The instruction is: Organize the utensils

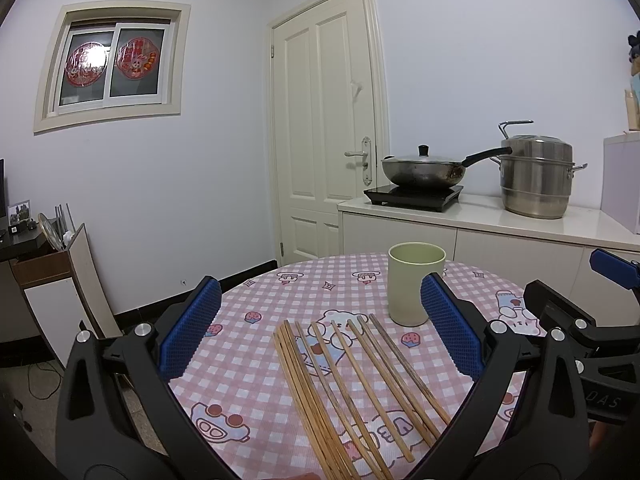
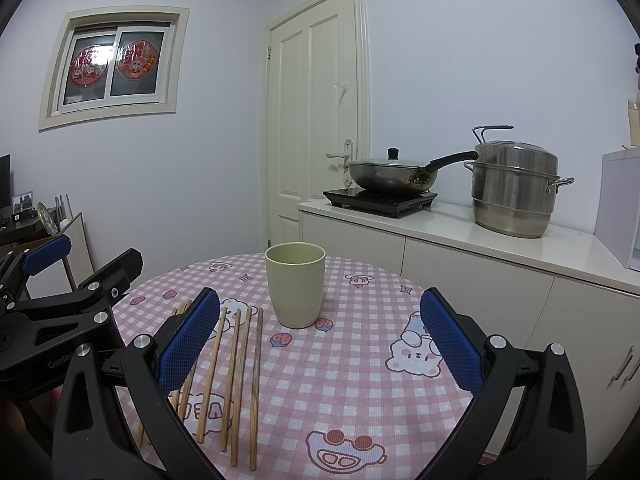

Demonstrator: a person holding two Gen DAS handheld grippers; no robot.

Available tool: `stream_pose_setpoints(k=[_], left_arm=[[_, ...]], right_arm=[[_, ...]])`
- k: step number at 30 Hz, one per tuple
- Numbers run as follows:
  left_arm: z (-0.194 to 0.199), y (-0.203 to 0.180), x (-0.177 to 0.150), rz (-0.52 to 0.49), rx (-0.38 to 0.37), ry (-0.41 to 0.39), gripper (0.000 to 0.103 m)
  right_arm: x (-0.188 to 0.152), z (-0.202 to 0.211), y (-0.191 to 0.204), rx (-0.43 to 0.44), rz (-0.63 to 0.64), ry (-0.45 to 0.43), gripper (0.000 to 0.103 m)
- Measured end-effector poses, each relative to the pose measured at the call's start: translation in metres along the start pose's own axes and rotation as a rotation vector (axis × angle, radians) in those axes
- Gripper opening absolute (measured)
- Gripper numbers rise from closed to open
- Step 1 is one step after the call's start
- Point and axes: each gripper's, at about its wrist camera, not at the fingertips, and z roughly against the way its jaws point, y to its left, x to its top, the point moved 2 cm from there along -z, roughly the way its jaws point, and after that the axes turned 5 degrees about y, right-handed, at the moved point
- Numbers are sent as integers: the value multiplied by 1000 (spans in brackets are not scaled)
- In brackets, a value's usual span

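Several wooden chopsticks (image 1: 352, 384) lie flat, roughly side by side, on the pink checked tablecloth (image 1: 256, 368). A pale green cup (image 1: 414, 282) stands upright and empty just beyond their far ends. My left gripper (image 1: 320, 328) hovers open above the chopsticks, holding nothing. In the right wrist view the same chopsticks (image 2: 236, 376) lie at the lower left and the cup (image 2: 295, 284) stands ahead. My right gripper (image 2: 320, 340) is open and empty, to the right of the chopsticks; its left finger covers some of them.
The round table's far edge (image 2: 360, 268) curves behind the cup. A white counter (image 2: 500, 236) at the back right carries a wok (image 2: 392, 174) on an induction plate and a steel steamer pot (image 2: 514, 192). A low cabinet (image 1: 52, 292) stands at the left.
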Motion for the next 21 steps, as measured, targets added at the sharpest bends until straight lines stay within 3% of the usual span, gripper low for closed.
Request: stream_pose_setpoints(k=[21], left_arm=[[-1, 0, 0, -3, 2, -2, 98]], right_arm=[[1, 0, 0, 0, -1, 2, 96]])
